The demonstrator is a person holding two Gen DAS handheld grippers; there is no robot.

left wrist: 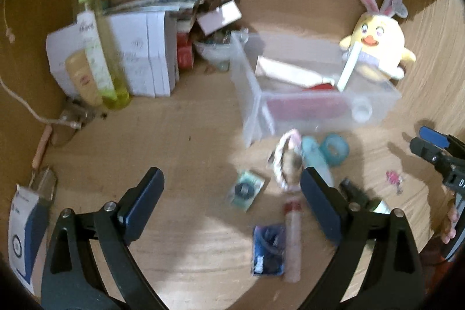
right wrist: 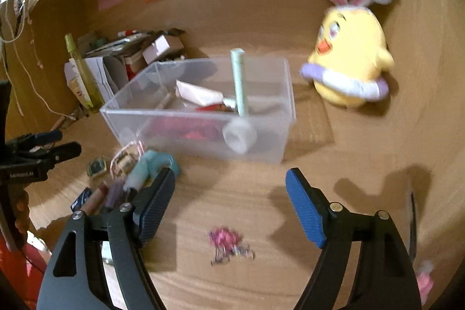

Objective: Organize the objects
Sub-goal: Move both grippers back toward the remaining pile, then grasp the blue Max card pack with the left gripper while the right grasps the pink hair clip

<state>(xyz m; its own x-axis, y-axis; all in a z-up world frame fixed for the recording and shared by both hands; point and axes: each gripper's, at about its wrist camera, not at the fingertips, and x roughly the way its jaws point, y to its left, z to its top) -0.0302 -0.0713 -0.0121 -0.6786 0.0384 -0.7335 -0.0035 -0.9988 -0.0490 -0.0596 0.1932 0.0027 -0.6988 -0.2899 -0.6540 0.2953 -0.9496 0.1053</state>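
Both grippers hang above the wooden tabletop [right wrist: 232,208] with nothing between their pads. The left gripper [left wrist: 232,193] stands spread wide; the right gripper [right wrist: 231,193] is also parted.

Nearest the left gripper lies a loose cluster: one dark blue packet [left wrist: 268,249], one pale tube with a red band [left wrist: 292,231], one small green packet [left wrist: 246,190], one braided pink-and-white loop [left wrist: 283,156], one teal tape roll [left wrist: 334,149] and a light blue tube [left wrist: 315,156], close together and partly overlapping. Under the right gripper sits one small pink tangle [right wrist: 226,244], alone, with bare wood around it.

Just beyond the cluster stands one clear plastic bin [right wrist: 261,144], already holding several items. To its far right sits one yellow plush chick [right wrist: 348,57]. Far left, white boxes [left wrist: 139,60] and two bottles [left wrist: 96,48] crowd the corner against the back wall [right wrist: 261,19].
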